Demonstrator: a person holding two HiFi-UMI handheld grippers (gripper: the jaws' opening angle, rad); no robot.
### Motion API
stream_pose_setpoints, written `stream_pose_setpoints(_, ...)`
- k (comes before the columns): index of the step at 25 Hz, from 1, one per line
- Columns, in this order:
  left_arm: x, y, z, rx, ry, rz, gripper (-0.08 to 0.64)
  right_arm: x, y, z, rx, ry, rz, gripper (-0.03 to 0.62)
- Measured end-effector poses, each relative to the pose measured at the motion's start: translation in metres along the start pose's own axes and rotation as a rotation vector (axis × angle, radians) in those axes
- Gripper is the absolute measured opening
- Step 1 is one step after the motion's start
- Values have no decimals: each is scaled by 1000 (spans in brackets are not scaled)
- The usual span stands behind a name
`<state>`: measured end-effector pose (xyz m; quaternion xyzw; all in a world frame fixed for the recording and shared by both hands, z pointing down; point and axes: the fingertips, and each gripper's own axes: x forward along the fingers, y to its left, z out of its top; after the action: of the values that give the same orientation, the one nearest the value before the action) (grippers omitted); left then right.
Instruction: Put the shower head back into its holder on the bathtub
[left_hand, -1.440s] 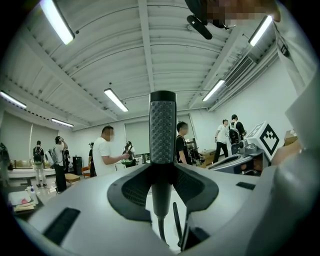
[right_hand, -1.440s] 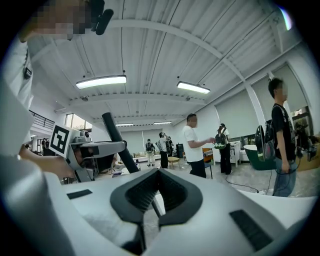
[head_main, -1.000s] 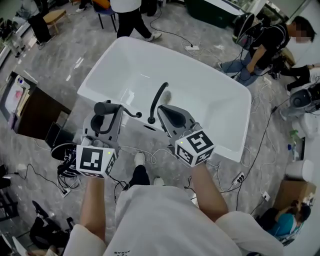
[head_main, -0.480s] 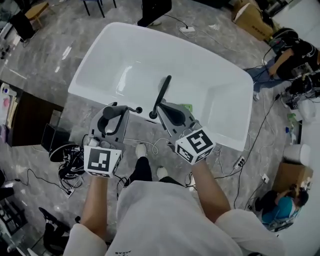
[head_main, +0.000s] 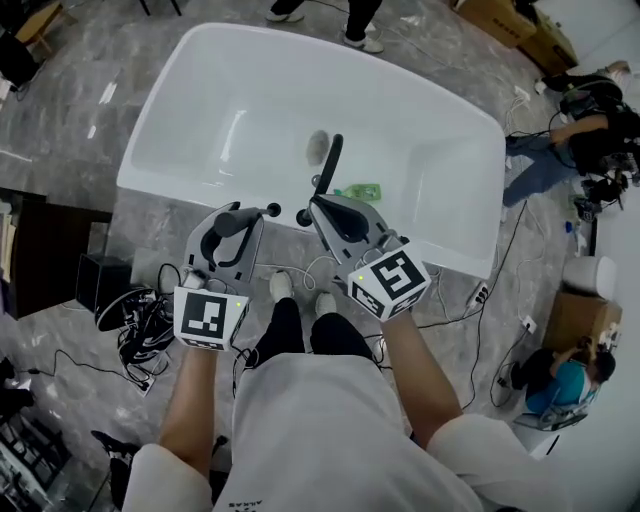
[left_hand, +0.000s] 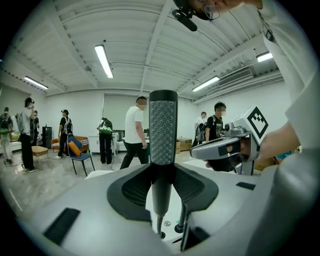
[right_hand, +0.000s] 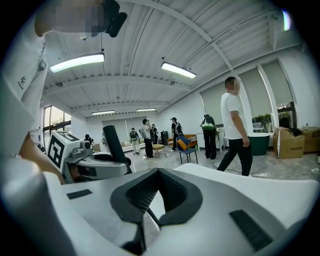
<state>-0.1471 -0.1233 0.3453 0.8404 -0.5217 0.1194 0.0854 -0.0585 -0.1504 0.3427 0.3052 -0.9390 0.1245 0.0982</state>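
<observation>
Two grippers are held side by side over the near rim of the white bathtub (head_main: 170, 188), both tipped slightly downward toward it.

Left gripper (left_hand: 162, 200): the jaws stand part-way apart and clamp the lower grey stem of the shower head (left_hand: 163, 125). The head stands upright between them, its dotted black spray face turned back toward the person. The grip sits low on the stem, with the narrow foot of the handle clear below the jaws, presumably so that it can be lowered into a socket.

Right gripper (right_hand: 150, 205): the jaws are drawn together with nothing between them. It rides just beside the left one, apparently in reserve to steady the head.

Small dark round fittings (left_hand: 177, 228) show on the rim directly beneath the stem. They are judged to be the holder, though too small to confirm. The shower head is not yet seated.

A green item (head_main: 358, 190) lies inside the tub near the drain (head_main: 318, 148), apart from the work at the rim.
</observation>
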Motion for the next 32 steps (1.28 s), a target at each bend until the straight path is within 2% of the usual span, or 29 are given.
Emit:
stream_pose_setpoints(8,28,1,-27,-17,35,-7,140,16,-15,-35,-2,54,-4,17)
stream_pose_setpoints(32,96,6,-161,-64,171,10,140,40,-51,-131,88,116,-5,17)
